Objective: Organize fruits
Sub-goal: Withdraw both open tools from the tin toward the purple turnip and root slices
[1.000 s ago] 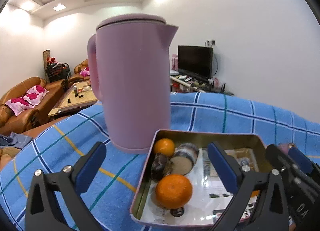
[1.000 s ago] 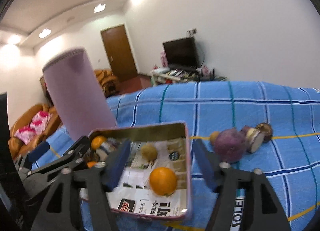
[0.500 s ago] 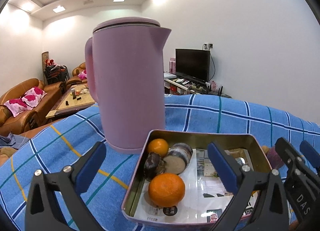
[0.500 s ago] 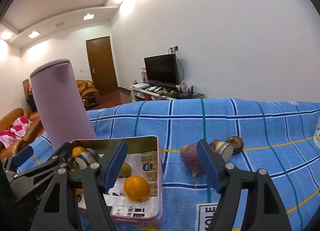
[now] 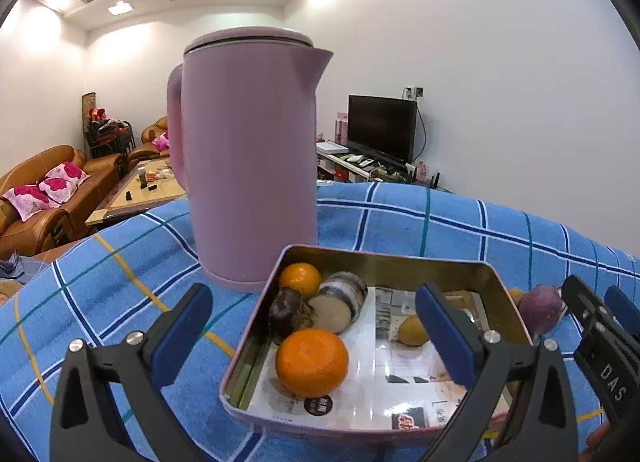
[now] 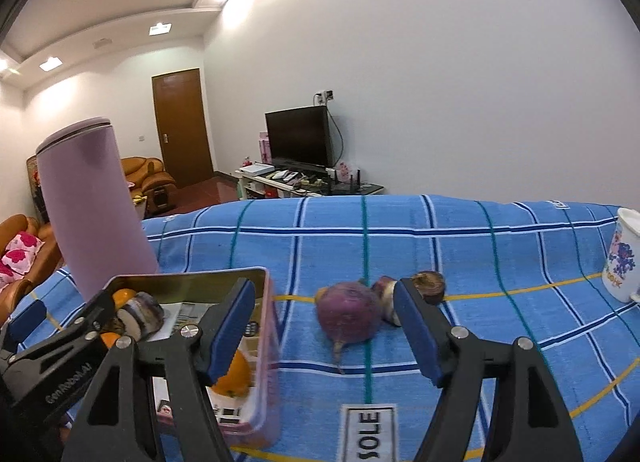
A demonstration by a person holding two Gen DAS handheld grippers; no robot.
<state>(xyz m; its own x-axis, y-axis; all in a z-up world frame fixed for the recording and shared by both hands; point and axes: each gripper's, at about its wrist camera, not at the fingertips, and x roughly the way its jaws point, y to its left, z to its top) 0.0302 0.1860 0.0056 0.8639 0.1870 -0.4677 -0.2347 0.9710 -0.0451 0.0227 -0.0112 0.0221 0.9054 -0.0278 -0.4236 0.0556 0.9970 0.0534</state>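
Now that the right gripper (image 6: 326, 336) has swung rightward, the purple fruit (image 6: 347, 314) sits between its jaws.

A shallow metal tin (image 5: 384, 262) lined with printed paper lies on the blue checked cloth. Inside are two oranges (image 5: 312, 362), a cut purple-skinned piece (image 5: 338, 302) and a small yellowish fruit (image 5: 412, 331). Beside the tin on the cloth lies a round purple root (image 6: 349, 312), with two smaller pieces (image 6: 430, 285) just behind it.

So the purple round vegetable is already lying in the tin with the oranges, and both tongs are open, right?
Not quite: the purple round vegetable lies on the blue cloth beside the tin, as the right wrist view shows. Both tongs, left and right, are open.
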